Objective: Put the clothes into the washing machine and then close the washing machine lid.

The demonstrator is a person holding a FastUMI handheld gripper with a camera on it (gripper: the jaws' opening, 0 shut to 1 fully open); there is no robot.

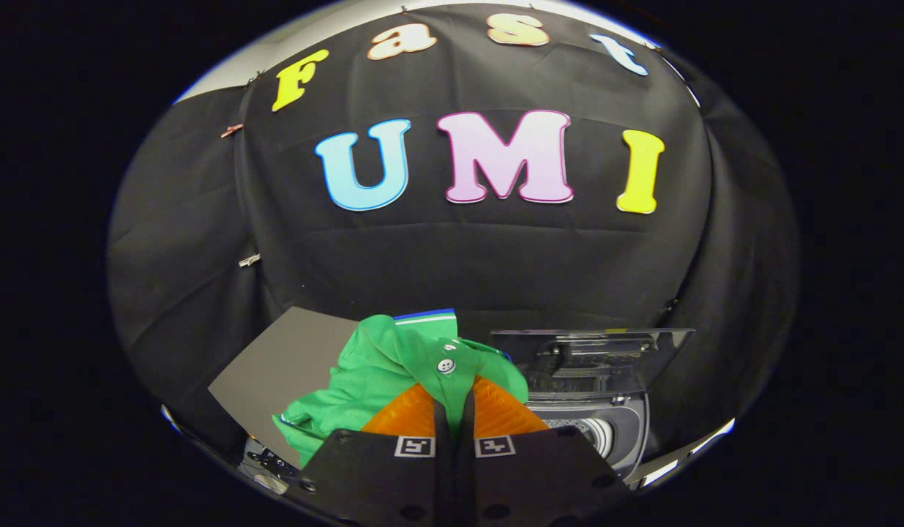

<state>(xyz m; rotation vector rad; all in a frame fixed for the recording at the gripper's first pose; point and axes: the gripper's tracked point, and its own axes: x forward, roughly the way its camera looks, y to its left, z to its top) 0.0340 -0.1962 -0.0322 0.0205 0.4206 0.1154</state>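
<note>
The tool (453,395) was clamped, fingers together, on a green shirt (382,373), lifted off the worktop (276,373) for carrying. Just beyond and to the right, the washing machine (605,432) stood with its lid (591,351) raised, ready to receive it.

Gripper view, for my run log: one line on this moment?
gripper: shut on green shirt | shirt: lifted | washing machine: lid open
</note>
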